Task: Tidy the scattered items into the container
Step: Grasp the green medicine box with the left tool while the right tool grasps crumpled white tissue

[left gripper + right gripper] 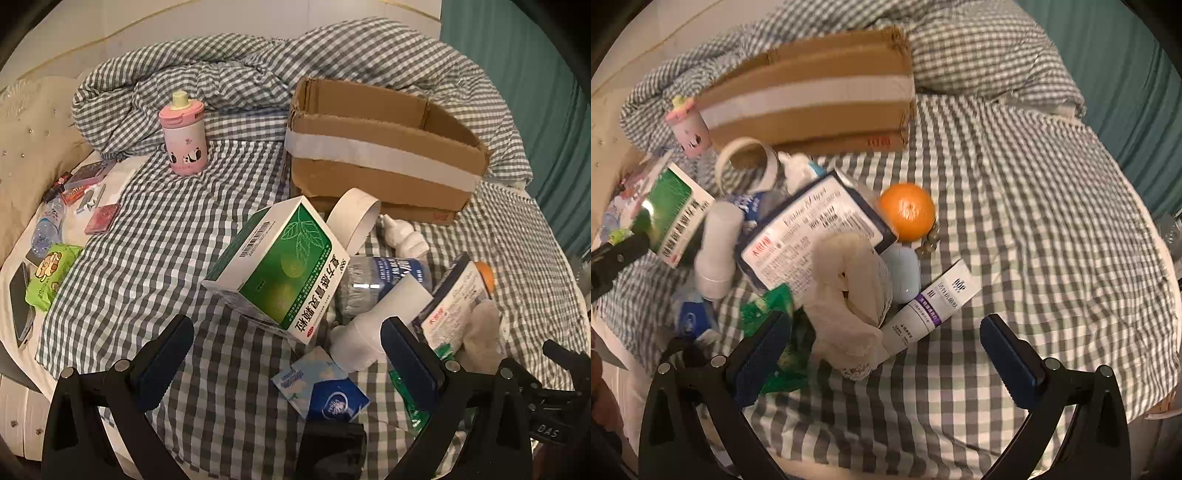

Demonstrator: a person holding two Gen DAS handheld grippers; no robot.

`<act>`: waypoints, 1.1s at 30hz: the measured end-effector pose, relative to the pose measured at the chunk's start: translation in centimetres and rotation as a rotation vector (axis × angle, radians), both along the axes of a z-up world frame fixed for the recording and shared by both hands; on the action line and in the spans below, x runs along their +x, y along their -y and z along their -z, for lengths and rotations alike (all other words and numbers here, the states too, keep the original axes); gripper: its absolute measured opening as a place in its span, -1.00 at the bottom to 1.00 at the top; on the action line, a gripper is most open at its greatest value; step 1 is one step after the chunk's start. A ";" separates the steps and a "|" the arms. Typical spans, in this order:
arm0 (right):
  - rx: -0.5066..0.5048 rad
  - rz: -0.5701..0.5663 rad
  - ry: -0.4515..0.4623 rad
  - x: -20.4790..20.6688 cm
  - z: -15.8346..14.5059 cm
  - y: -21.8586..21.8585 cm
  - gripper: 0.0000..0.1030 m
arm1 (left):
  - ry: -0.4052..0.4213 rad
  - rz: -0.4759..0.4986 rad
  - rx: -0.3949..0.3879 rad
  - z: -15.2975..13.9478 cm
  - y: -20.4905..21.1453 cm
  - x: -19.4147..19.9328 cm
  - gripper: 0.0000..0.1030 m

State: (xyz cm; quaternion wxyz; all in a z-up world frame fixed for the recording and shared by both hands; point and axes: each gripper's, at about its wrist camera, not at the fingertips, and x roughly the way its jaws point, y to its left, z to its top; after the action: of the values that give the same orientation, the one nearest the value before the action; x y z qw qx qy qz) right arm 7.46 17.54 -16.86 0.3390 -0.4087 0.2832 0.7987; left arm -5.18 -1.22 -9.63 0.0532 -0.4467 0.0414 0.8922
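On the bed (155, 236), I keep both tongs wide open and empty: left tongs (288, 343) near the green box (280, 266), right tongs (886, 339) over the tube (931, 306).

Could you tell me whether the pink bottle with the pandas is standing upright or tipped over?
Upright: the pink bottle stands on its base on the checked bedding, cap upward.

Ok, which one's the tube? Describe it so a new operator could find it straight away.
Start at the cardboard box at the back of the checked bed, then come forward past the orange toward the right gripper. The tube lies flat on the cover there, slanted, beside a pale blue egg-shaped case. It is the only long white thing with a purple band.
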 end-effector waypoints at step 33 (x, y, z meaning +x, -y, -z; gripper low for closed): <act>0.004 -0.082 0.092 -3.4 1.5 -1.1 -0.75 | 0.111 0.275 -0.094 8.4 -1.0 -8.7 1.00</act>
State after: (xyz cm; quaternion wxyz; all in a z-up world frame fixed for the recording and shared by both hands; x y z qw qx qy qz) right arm 4.02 18.67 -18.34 0.3194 -0.4556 0.2484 0.7929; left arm -13.88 -0.23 -18.02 0.1562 -0.4875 0.1407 0.8474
